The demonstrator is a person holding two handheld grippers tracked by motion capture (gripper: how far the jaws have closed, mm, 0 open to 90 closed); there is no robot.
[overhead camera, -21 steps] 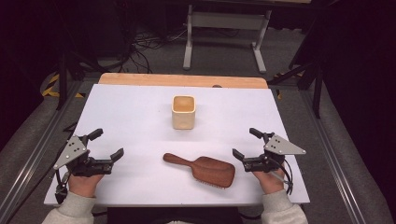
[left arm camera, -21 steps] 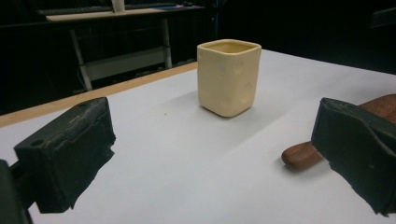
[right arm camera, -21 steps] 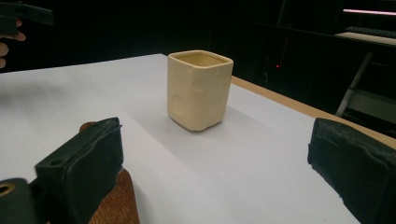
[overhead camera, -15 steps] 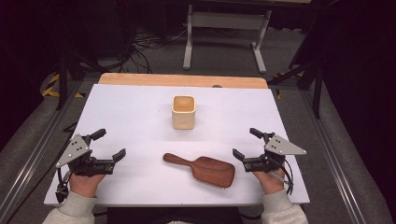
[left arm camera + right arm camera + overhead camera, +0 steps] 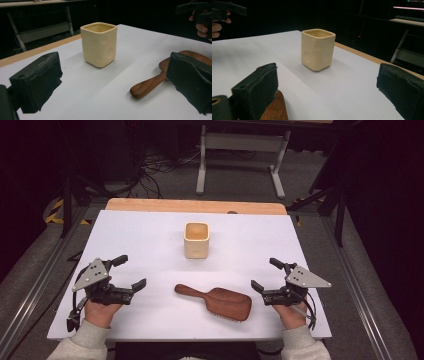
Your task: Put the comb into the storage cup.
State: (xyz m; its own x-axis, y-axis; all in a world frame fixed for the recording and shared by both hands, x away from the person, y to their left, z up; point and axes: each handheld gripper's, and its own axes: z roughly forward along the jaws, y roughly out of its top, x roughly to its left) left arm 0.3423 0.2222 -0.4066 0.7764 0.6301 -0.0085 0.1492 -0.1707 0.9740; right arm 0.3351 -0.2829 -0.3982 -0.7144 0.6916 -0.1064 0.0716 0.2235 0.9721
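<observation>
On the white table (image 5: 150, 235), both tools (image 5: 131, 272) (image 5: 265, 275) rest open.

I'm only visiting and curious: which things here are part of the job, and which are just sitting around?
Likely part of the job:
- wooden hairbrush, lying flat between the open left gripper and open right gripper
- cream square cup, upright behind the brush

Just lying about:
- metal stand on the floor beyond the table
- cables on the floor

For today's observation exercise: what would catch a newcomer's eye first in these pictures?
A cream square cup stands upright mid-table, and a brown wooden hairbrush lies flat nearer the person. The left gripper and right gripper flank the brush, jaws open and holding nothing.
</observation>
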